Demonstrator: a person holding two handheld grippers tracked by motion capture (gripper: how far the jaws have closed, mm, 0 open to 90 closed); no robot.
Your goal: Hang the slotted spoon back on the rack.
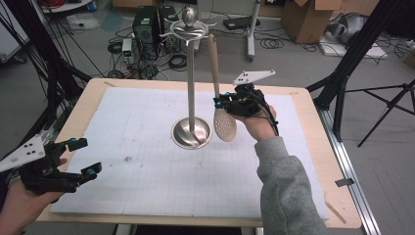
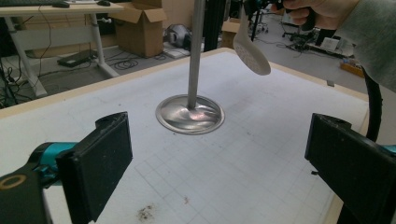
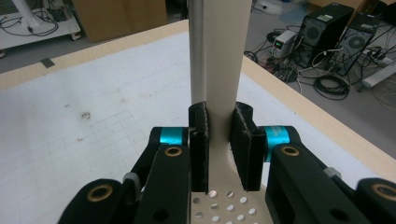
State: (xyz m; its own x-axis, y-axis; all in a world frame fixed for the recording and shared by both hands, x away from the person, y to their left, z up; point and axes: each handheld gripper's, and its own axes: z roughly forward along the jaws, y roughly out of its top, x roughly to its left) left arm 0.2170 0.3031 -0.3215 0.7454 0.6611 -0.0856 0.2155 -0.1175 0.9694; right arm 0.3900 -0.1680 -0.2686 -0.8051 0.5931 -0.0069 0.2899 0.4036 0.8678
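Two black jaws of the right gripper (image 3: 219, 149) are pressed against the neck of the slotted spoon (image 1: 224, 122), pinching the flat cream handle just above its perforated bowl. The grip sits low on the handle, probably so that the top end stays free to meet or leave a hook of the stand (image 1: 191, 83), and so that the spoon hangs upright rather than swinging. In the high view the spoon is off the table, its bowl hovering just beside the stand's round base, its handle rising close alongside the steel pole toward the curled hooks at the top (whether the tip is hooked on one I cannot tell). The person's right hand (image 1: 258, 123) comes in from the stand's right side, which keeps the pole clear of the gripper body.

Farther out, the left gripper (image 1: 73, 161) waits near the table's near-left corner, jaws spread wide with nothing between them, well apart from the stand; it looks parked, out of the way but aimed at the stand.

Counted: one spoon, one stand with one pole and one round base, two grippers, one white gridded mat (image 1: 147, 161) covering the wooden table (image 1: 313, 122). On the mat's left part lies one small dark smudge (image 1: 128, 159).
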